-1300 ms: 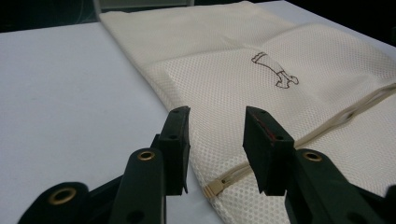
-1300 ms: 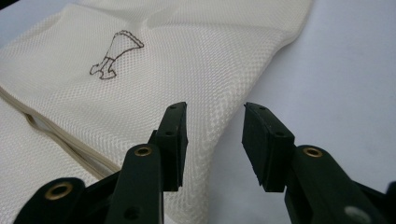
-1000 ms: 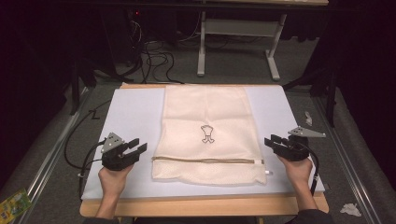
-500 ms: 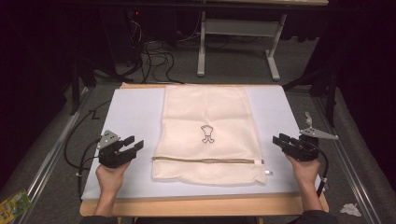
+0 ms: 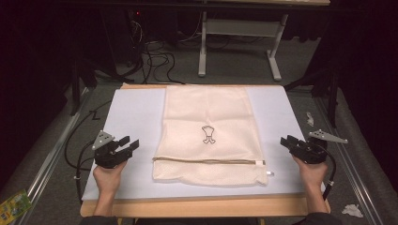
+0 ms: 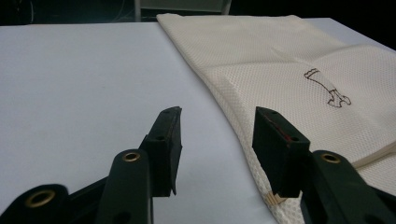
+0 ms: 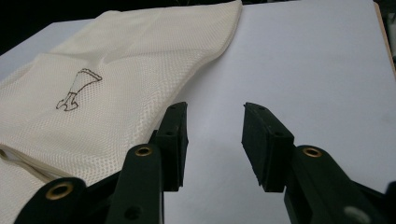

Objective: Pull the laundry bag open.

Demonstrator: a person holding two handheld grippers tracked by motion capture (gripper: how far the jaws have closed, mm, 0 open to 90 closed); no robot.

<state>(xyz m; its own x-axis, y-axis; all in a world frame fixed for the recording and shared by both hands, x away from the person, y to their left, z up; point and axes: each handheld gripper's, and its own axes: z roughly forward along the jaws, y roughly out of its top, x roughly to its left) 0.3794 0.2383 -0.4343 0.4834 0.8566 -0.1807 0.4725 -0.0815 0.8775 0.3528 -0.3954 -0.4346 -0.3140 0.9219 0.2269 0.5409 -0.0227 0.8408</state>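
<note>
A cream mesh laundry bag with a small dark printed emblem lies flat in the middle of the white mat. A zipper runs across its near end, with the pull at the right. My left gripper is open, low over the mat to the left of the bag, jaws empty. At the right edge of the mat my right gripper is open and empty too. The bag sits just beyond the left jaws, and the bag lies left of the right jaws.
The mat rests on a wooden table. Cables and a white table frame stand on the floor behind. Crumpled paper bits lie on the floor at right, a green packet at lower left.
Both grippers have drawn outward from the bag, the left toward the mat's left side and the right toward its right edge. The bag has not moved.
</note>
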